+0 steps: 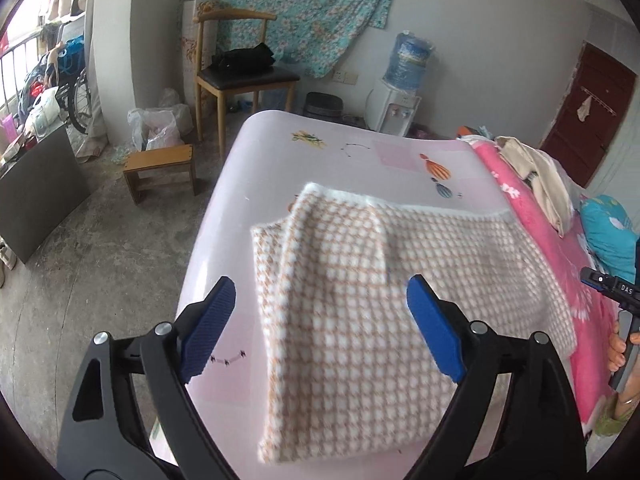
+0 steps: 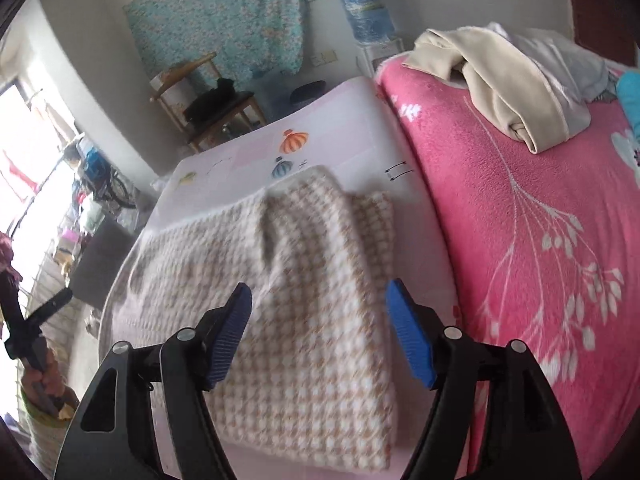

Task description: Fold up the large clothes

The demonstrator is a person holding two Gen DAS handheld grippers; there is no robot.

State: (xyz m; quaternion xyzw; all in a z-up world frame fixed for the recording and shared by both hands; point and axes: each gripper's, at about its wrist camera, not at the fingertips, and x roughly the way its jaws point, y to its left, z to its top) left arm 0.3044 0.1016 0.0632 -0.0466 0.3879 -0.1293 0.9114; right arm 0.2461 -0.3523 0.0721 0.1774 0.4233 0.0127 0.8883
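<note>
Left hand-held gripper: blue pads spread wide apart, nothing between them, hovering above the near part of the checked garment. Right hand-held gripper: pads likewise parted and empty, poised over the same garment from the other side.

Garment: beige-and-white houndstooth knit with a white fuzzy far edge. It lies folded on the pale pink sheet of the bed, which carries small printed motifs. In the left wrist view the fabric shows a doubled layer along its left side and a raised fold near the middle. In the right wrist view a ridge runs lengthwise down the centre; this frame is motion-blurred, so finer creases cannot be made out.

Surroundings: a bright pink floral blanket lies just beside the garment, on the right, with a heap of cream clothes on its far end. Beyond the bed stand a wooden chair with a black bag on its seat, a low wooden stool, and a water dispenser with a blue bottle. A teal floral cloth hangs on the wall.
</note>
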